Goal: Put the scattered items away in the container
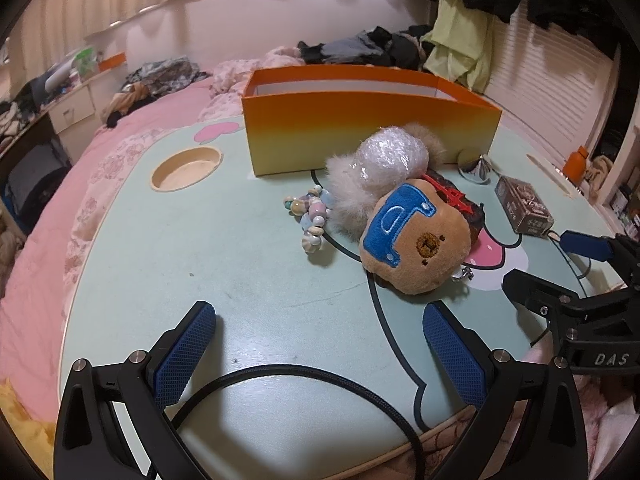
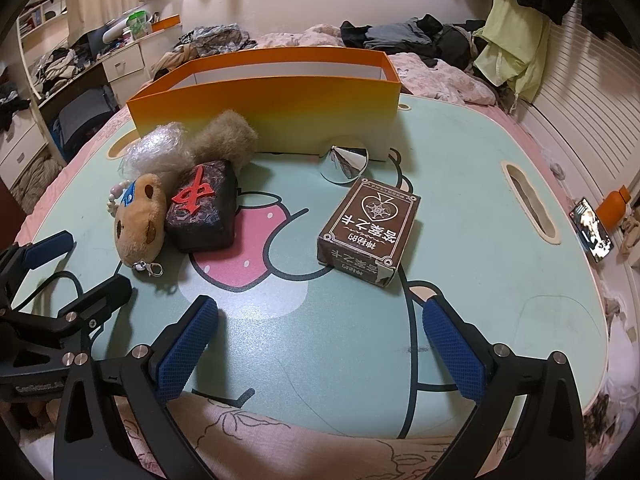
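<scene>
Both grippers, left gripper point(image 1: 320, 344) & right gripper point(image 2: 320, 340), gape wide, holding nothing. Card box point(image 2: 368, 232), plush bear point(image 1: 416, 248) etc. lie on tabletop point(image 1: 200, 260) beside orange box point(image 1: 360, 128) (looks empty). Risk: snagging bear's clip, dragging neighbours off.

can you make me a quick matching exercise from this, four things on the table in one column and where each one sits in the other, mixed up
Things:
1. card box
2. silver cone
3. bead string
4. orange box

Places:
A. at the far side of the table, behind everything else
B. lying flat by itself, nearest the right gripper
C. right against the front wall of the orange box
D. beside the fluffy toy, on the side facing the left gripper

Pairs: 1-B, 2-C, 3-D, 4-A
</scene>
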`<act>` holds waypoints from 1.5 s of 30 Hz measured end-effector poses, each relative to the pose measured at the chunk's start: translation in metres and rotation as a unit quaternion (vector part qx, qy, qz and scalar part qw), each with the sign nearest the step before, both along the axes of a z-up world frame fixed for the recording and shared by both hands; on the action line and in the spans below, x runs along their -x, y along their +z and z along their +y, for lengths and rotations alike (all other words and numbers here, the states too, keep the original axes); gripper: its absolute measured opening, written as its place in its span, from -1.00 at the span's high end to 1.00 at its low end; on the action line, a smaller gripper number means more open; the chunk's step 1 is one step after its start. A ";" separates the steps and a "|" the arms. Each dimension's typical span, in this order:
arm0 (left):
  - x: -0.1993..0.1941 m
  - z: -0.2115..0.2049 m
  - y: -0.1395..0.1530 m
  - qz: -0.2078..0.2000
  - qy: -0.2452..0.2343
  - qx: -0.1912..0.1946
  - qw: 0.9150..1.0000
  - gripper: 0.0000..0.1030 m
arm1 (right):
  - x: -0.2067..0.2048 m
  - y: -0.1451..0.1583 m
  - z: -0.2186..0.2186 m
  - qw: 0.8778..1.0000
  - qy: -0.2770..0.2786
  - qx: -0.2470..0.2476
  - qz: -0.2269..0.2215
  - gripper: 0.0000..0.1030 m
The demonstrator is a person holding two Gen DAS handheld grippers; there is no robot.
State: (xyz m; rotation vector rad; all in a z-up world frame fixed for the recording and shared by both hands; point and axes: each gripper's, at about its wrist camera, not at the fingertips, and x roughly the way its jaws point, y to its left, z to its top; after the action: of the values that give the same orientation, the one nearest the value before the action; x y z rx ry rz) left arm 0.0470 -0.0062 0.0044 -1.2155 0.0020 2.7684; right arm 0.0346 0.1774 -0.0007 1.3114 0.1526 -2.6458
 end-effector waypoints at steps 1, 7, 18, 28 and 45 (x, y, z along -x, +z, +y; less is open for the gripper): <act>-0.002 -0.004 0.003 0.008 -0.002 -0.017 1.000 -0.98 | 0.000 0.000 0.000 1.000 0.000 0.000 0.000 -0.98; -0.006 -0.004 0.026 0.054 -0.062 -0.087 0.993 -0.53 | 0.000 -0.001 0.000 1.000 0.000 0.000 0.000 -0.98; 0.025 0.036 0.017 0.027 -0.114 -0.071 0.991 -0.47 | 0.000 -0.001 0.000 1.000 0.000 0.000 0.000 -0.98; 0.011 0.014 0.016 0.041 -0.098 -0.117 0.987 0.08 | 0.001 0.000 0.001 1.000 0.000 0.000 0.000 -0.98; -0.021 0.002 0.025 0.112 -0.091 -0.138 0.980 0.08 | -0.011 0.009 0.024 0.996 -0.045 0.066 0.037 -0.98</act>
State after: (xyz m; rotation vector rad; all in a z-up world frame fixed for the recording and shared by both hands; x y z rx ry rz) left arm 0.0684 -0.0038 0.0295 -0.7909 -0.2312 2.6202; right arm 0.0458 0.2017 0.0082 1.2081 -0.0712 -2.7272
